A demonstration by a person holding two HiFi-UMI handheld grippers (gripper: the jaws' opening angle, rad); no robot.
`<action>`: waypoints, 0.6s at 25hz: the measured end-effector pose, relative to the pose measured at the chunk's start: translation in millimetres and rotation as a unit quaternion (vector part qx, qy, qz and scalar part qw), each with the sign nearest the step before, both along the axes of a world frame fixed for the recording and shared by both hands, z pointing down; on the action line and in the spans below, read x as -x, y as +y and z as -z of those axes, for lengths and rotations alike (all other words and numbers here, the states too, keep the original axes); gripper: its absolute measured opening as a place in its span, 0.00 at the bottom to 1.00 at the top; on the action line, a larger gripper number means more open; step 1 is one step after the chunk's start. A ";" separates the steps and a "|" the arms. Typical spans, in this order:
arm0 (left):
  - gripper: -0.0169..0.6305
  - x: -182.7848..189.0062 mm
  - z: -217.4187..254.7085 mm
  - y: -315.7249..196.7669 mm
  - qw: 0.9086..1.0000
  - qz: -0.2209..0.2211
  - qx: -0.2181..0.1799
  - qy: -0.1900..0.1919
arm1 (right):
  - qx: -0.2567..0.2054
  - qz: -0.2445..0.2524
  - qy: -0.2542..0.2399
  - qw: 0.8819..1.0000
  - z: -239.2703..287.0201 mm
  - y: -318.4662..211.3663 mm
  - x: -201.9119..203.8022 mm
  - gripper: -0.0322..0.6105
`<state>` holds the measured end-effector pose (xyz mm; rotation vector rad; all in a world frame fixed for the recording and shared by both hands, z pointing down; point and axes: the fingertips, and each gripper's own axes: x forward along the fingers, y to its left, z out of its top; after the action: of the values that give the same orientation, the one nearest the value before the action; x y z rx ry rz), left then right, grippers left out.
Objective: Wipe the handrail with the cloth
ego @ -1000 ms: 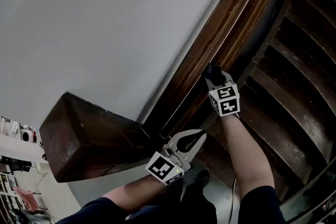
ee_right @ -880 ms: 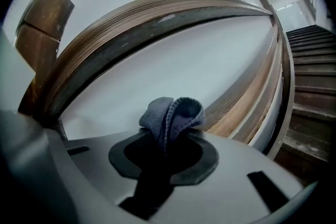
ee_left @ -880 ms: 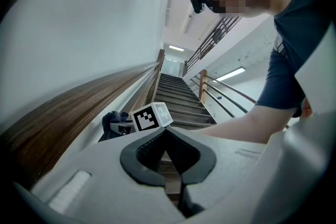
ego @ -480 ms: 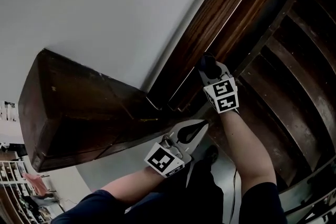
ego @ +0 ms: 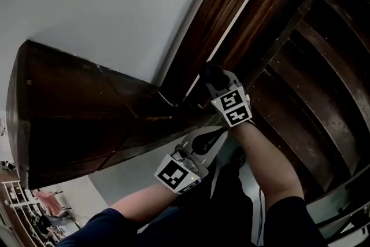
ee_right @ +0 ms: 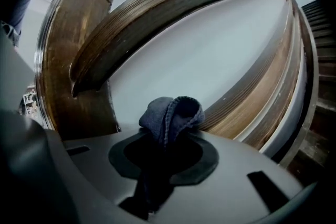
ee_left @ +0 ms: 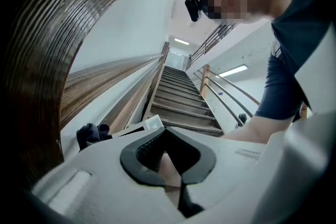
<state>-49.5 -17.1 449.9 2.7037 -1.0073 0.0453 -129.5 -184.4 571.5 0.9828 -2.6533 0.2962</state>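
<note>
The dark wooden handrail (ego: 243, 8) runs along the white wall from the upper right down to a broad wooden end block (ego: 87, 113). My right gripper (ego: 213, 80) is shut on a dark blue cloth (ego: 210, 73), which sits against the rail close to where it meets the block. In the right gripper view the bunched cloth (ee_right: 170, 114) sticks out of the gripper (ee_right: 167, 136), with the rail (ee_right: 173, 2) curving above it. My left gripper (ego: 222, 133) hangs just below the right one, shut and holding nothing; in its own view the gripper (ee_left: 166, 134) points up the stairs, with the cloth (ee_left: 92, 134) at its left.
Dark wooden stair treads (ego: 306, 84) descend at the right, under my right forearm (ego: 269, 165). A second railing (ee_left: 226, 94) lines the far side of the stairs. The white wall (ego: 98, 3) fills the upper left. A lower floor with small objects (ego: 40, 205) shows at the bottom left.
The right gripper with the cloth has slid down the rail toward the end block. The left gripper has followed it. The block now fills more of the head view.
</note>
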 end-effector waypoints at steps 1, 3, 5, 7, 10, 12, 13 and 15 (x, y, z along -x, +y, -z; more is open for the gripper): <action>0.03 0.3 -0.7 1.2 1.000 -0.001 0.001 -0.002 | 0.002 0.002 0.000 1.000 -2.9 3.2 2.2 0.19; 0.03 1.3 -2.6 2.3 1.000 -0.003 0.004 -0.005 | 0.005 0.005 -0.001 1.000 -8.4 7.8 6.0 0.19; 0.03 2.2 -4.5 2.7 1.000 -0.003 0.009 -0.007 | 0.007 0.008 0.000 1.000 -13.1 11.2 9.4 0.19; 0.03 2.5 -3.1 3.2 1.000 -0.004 0.005 -0.006 | 0.008 0.011 -0.004 1.000 -13.5 14.6 10.5 0.19; 0.03 1.0 9.6 3.9 1.000 -0.004 0.002 -0.001 | -0.003 0.013 -0.019 1.000 3.2 22.8 5.0 0.19; 0.03 0.4 26.1 5.5 1.000 -0.006 -0.010 0.005 | -0.012 0.009 -0.025 1.000 21.2 32.5 -3.0 0.19; 0.03 0.2 35.4 8.1 1.000 -0.010 -0.017 0.008 | -0.014 0.005 -0.027 1.000 30.4 39.2 -7.9 0.19; 0.03 0.8 55.7 16.5 0.999 -0.019 -0.028 0.010 | -0.016 -0.004 -0.028 0.999 49.7 55.3 -18.2 0.19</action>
<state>-50.3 -0.6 394.2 2.7678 -0.9653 -0.0026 -111.3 -129.1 521.8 1.0085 -2.7127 0.2867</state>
